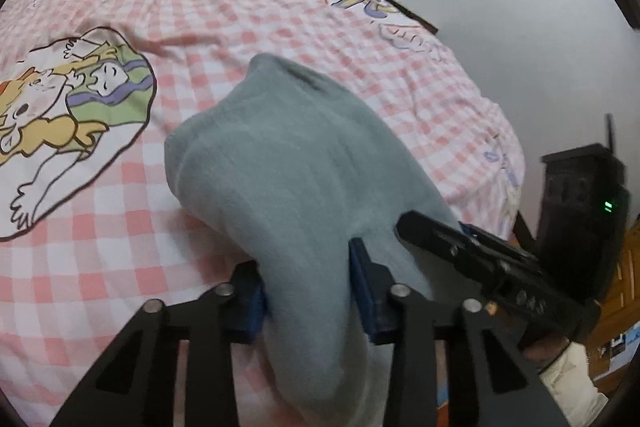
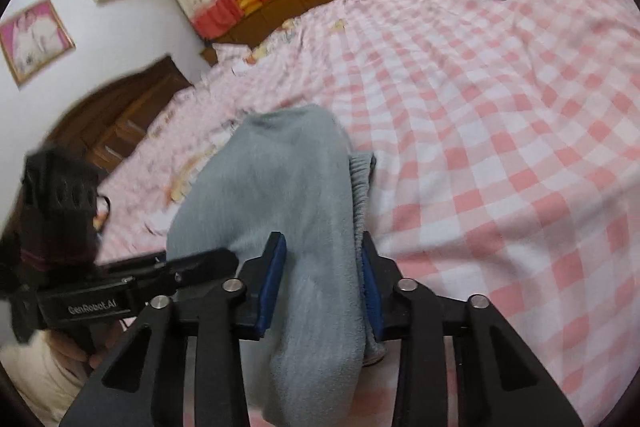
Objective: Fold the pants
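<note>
Our left hand-held gripper [image 1: 308, 291] is closed on a bunch of the gray pants [image 1: 288, 163], with the soft cloth pinched between its two blue pads [image 1: 362, 283]. Our right hand-held gripper [image 2: 322, 279] is closed on the pants [image 2: 280, 187] too, near the stretchy waist edge that shows at the right side of the cloth in the right view. In the left view we see the other gripper at the lower right of the frame, very near.

The pants sit in the middle of both frames. They hang from our two grips and bulge up over the pink checked bed [image 1: 240, 11]. The far part seems to touch the bed, but we cannot be sure.

We think we are making a fold now. To do it well, we should keep both grips tight, move the two sides together, and lay the cloth down flat so the edges line up with no lumps.
</note>
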